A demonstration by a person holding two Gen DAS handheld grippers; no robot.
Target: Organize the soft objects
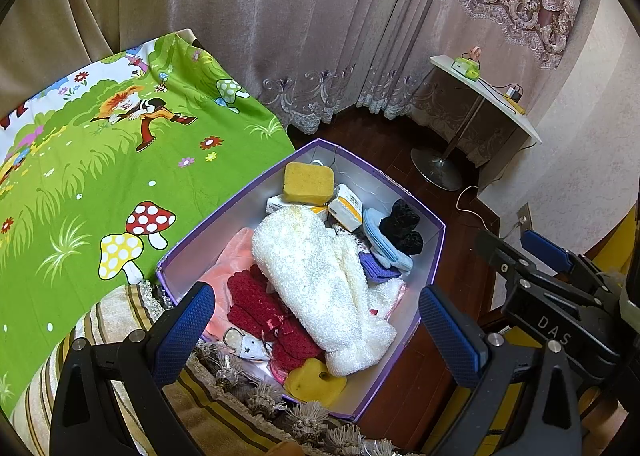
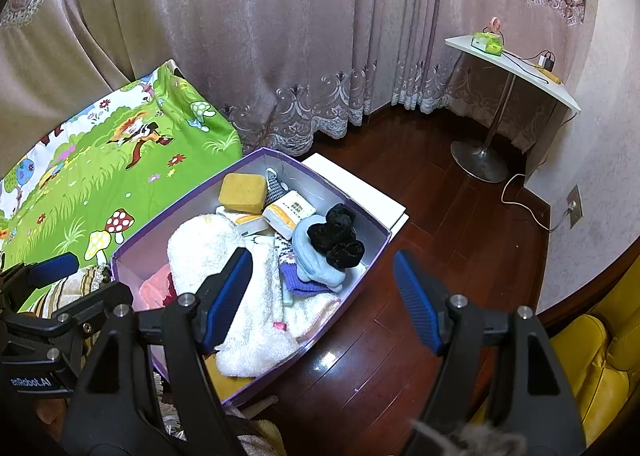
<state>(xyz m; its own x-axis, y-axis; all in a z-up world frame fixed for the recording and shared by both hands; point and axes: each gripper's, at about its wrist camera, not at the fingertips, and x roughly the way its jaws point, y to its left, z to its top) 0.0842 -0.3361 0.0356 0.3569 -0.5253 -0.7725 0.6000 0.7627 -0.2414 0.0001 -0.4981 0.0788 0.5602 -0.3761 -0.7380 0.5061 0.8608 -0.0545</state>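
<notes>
A purple box (image 1: 436,252) (image 2: 378,246) stands on the dark wood floor beside the bed. It holds a white fluffy towel (image 1: 320,280) (image 2: 208,248), a yellow sponge (image 1: 308,182) (image 2: 243,192), a red knit piece (image 1: 260,308), pink cloth (image 1: 236,252), black socks (image 1: 402,226) (image 2: 336,236), a light blue cloth (image 2: 312,260) and tissue packs (image 1: 346,212) (image 2: 290,214). My left gripper (image 1: 316,340) is open and empty above the box's near end. My right gripper (image 2: 324,296) is open and empty over the box's right wall.
A bed with a green cartoon sheet (image 1: 100,160) (image 2: 100,168) lies left. A striped tasselled cushion (image 1: 120,320) sits at its corner. Curtains hang behind. A white side table (image 1: 484,100) (image 2: 516,68) on a metal foot stands right, with cables. A yellow seat (image 2: 600,352) is at right.
</notes>
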